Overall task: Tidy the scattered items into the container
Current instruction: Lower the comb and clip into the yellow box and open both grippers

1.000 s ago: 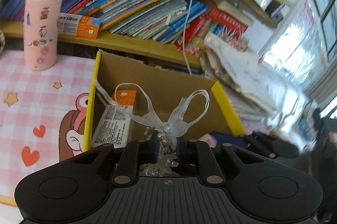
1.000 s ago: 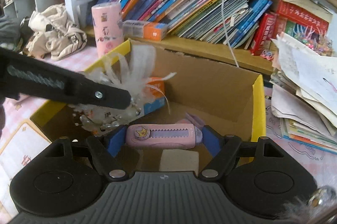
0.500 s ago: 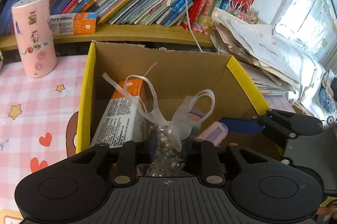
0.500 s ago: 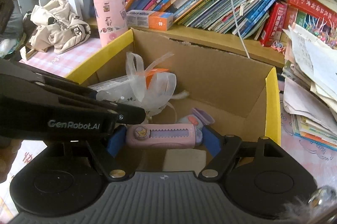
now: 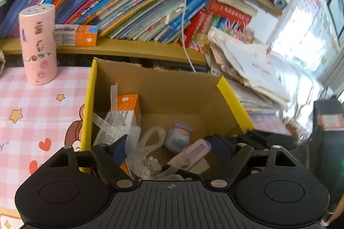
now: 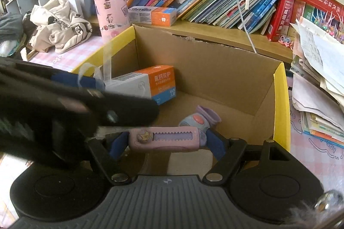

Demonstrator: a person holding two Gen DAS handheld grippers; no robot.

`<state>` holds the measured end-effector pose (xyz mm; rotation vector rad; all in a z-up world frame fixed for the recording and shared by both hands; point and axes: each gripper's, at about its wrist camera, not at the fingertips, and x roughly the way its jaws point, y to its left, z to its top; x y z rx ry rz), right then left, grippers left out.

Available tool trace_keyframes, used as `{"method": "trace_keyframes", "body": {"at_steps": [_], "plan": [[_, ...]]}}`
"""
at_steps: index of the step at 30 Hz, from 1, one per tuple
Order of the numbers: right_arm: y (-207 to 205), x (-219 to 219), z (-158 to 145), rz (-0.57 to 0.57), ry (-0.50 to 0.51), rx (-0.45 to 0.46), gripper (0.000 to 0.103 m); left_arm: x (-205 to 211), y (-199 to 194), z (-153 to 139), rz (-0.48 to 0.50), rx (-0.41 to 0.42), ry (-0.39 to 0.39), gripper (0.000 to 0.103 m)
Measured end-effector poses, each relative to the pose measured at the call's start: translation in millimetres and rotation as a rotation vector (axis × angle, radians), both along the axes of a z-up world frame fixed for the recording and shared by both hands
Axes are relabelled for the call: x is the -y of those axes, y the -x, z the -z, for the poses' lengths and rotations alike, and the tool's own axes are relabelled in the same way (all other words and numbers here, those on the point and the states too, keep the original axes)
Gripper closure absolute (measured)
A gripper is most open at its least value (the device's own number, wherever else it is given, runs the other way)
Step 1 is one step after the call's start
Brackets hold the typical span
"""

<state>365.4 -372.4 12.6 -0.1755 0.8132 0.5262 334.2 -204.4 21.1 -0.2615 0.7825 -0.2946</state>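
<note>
Now your left gripper (image 5: pixel 169 153) has just been opening; its jaws stand wide, and the ribbon bow with beads (image 5: pixel 146 155) lies loose between them, over the cardboard box (image 5: pixel 172 89), pads off it. Your right gripper (image 6: pixel 166 141) clamps the pink utility knife (image 6: pixel 165 138) lengthwise above the box floor. Inside sit a toothpaste carton (image 6: pixel 154 83) against the left wall and a small pastel toy (image 6: pixel 196 120).

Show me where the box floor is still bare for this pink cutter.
Bare floor lies along the cardboard box's right wall, right of the small toy. The left side is crowded: toothpaste carton and ribbon bow under the open left tool.
</note>
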Motion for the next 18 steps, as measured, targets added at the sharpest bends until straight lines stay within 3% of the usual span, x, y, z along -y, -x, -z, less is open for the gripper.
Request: {"method": "trace_keyframes", "body": {"at_steps": [3,8,18], "plan": [[0,0,1,0.001,-0.002,-0.007,0.026,-6,5,-4,-0.049,0.007,0.002,0.016],[1,1,0,0.003,-0.013,0.000,0.026,-22,17,-9,-0.098,0.004,0.090,0.016],[8,5,-7,0.028,-0.061,0.034,0.018,-41,38,-13,-0.175,0.062,0.067,0.013]]}}
